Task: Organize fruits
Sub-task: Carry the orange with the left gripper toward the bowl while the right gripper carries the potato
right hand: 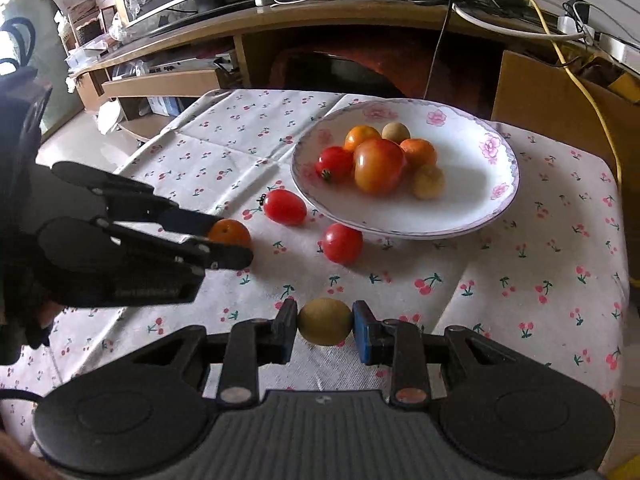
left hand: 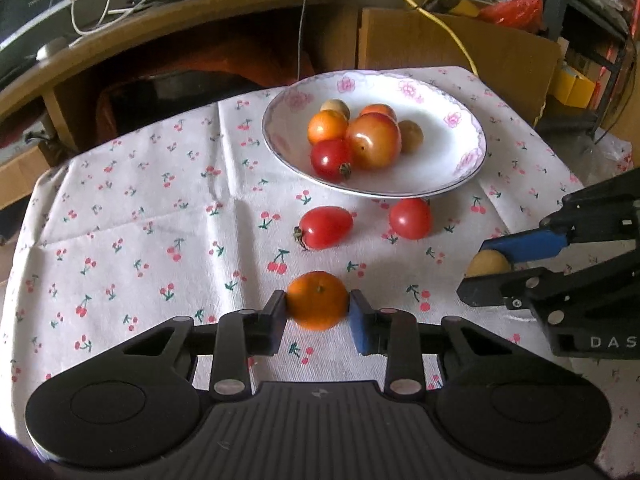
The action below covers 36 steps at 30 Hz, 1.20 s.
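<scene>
– What can't you see well?
– The right gripper (right hand: pixel 325 322) hides part of its yellow-brown fruit (right hand: pixel 325 321), squeezed tight.
– And the left gripper (left hand: pixel 318 306)?
– It pinches the small orange (left hand: pixel 318 300) over the cloth (left hand: pixel 140 220). Two tomatoes (left hand: pixel 326 227) lie before the plate (left hand: pixel 460 144).

Left tool (left hand: pixel 318 312) clamped shut, right tool (right hand: pixel 325 322) likewise

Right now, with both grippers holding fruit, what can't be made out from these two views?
- Left wrist view: most of the yellow-brown fruit, hidden by the right gripper's fingers.
- Right wrist view: much of the small orange, hidden by the left gripper.
- Both views: plate's underside contact, and whether either held fruit touches the tablecloth.
</scene>
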Each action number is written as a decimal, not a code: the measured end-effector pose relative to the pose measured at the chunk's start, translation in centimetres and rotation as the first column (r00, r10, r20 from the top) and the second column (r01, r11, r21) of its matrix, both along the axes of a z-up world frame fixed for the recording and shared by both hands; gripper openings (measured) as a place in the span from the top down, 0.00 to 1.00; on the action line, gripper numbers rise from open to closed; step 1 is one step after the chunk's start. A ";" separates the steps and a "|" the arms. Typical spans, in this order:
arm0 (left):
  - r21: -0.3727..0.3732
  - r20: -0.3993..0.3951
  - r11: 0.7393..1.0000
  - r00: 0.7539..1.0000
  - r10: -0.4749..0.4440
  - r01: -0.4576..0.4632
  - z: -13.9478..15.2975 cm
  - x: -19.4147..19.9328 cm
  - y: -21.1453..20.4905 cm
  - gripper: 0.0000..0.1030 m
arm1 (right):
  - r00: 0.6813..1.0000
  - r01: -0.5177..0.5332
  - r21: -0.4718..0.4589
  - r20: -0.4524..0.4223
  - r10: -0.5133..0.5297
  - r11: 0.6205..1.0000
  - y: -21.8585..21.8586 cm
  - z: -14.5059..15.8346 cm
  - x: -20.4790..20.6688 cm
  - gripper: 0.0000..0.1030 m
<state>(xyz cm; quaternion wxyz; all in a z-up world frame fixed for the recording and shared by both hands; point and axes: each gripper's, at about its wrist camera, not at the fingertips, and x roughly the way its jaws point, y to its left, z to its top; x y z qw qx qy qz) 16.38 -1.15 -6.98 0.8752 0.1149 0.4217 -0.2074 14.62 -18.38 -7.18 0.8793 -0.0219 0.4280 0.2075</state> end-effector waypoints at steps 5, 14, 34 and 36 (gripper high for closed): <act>-0.009 -0.016 1.000 1.000 0.007 -0.007 0.2 -0.1 0.1 0.61 | 1.000 -0.006 -0.006 0.000 0.006 1.000 0.3 0.0 -0.3 0.51; 0.039 -0.048 0.999 0.999 0.009 -0.007 0.4 -4.6 0.1 0.61 | 1.000 0.005 -0.020 -0.004 -0.005 1.000 -1.3 -0.5 -4.9 0.51; 0.063 0.000 0.997 0.999 -0.039 0.039 0.9 -7.1 -0.1 0.37 | 1.000 -0.011 -0.151 -0.014 0.009 0.989 0.5 0.1 -7.2 0.25; 0.072 0.000 0.997 0.999 -0.040 0.040 1.3 -7.4 -0.3 0.37 | 1.000 -0.007 -0.151 -0.014 0.005 0.989 0.4 0.4 -7.5 0.25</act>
